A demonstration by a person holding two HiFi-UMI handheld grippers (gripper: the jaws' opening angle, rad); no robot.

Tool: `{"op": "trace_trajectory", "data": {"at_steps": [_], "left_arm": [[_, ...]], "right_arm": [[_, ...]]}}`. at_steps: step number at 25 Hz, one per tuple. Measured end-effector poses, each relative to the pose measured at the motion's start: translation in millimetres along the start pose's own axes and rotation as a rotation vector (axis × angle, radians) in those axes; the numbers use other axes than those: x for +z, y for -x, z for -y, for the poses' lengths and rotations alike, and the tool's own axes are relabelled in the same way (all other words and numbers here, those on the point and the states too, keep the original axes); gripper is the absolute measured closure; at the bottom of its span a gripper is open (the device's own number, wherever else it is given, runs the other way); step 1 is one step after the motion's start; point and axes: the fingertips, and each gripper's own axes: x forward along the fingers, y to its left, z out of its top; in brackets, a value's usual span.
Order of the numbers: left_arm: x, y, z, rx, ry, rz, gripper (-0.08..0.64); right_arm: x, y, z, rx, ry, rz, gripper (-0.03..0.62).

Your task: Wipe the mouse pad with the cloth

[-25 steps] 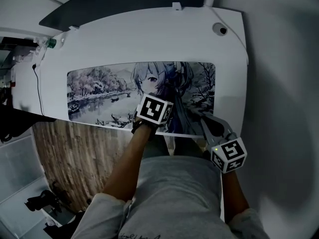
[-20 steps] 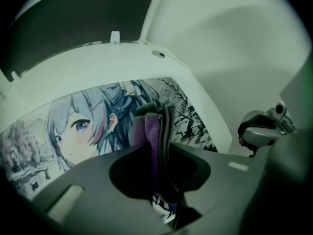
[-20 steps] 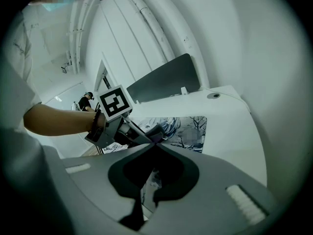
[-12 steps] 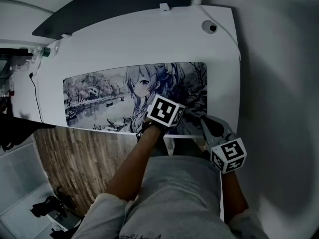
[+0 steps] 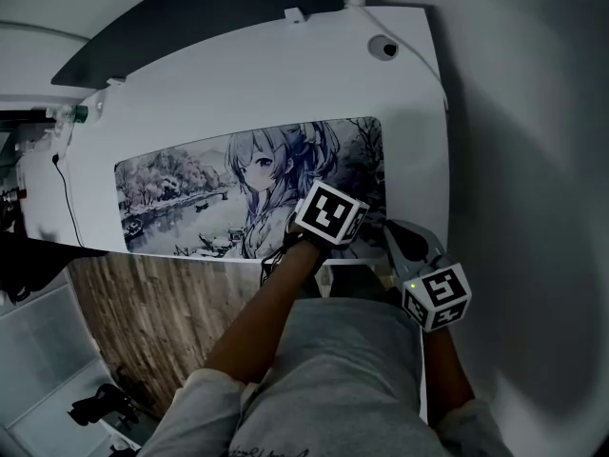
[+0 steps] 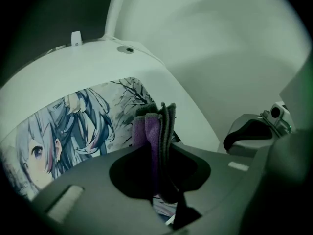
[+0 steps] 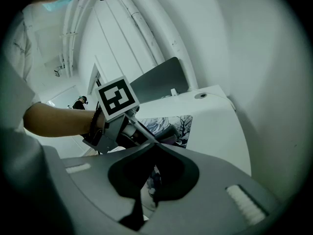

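left gripper (image 6: 161,148) — pinching folded purple cloth (image 6: 152,124) on mouse pad (image 6: 73,126) | right gripper (image 7: 154,148) — seemingly closed

Dim, cool light; fisheye views darken toward edges.

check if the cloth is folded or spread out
Folded: the cloth stands as bunched upright layers, pinched between the left tongs.

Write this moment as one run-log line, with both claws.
phase: wipe | left claw: shut on cloth, at right end of mouse pad | right claw: shut, empty, off pad
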Motion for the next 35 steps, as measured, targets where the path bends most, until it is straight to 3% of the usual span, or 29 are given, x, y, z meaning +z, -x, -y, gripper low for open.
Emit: {"op": "trace_trajectory", "data": {"at_steps": [11, 17, 19, 22, 26, 35], "left_arm": [[19.8, -22.2, 39.2, -0.067, -0.080, -0.003, 0.457], [19.4, -0.1, 28.1, -0.114, -0.014, 0.083, 0.456], [12.9, 12.8, 19.7, -0.097, -0.030, 0.090, 0.457], [-3.1, 38.2, -1.7, -0.057, -0.051, 0.114, 0.457], [-40.3, 83.2, -49.3, 0.000, 0.021, 0.164, 0.456], [-168.0, 193.1, -173.5, 0.202, 0.145, 0.187, 0.457]], "right_arm": [[-3.3, 11.1, 8.1, -0.038, -0.020, 0.008, 0.585], [-2.9, 8.5, 1.2, -0.042, -0.014, 0.003, 0.586], [-2.0, 4.5, -4.5, -0.037, -0.009, -0.003, 0.586], [-2.9, -7.5, -19.2, -0.021, 0.008, -0.024, 0.586], [4.6, -34.0, -54.2, 0.022, 0.061, -0.045, 0.586], [14.5, -107.1, -159.2, 0.146, 0.177, -0.095, 0.586]]}}
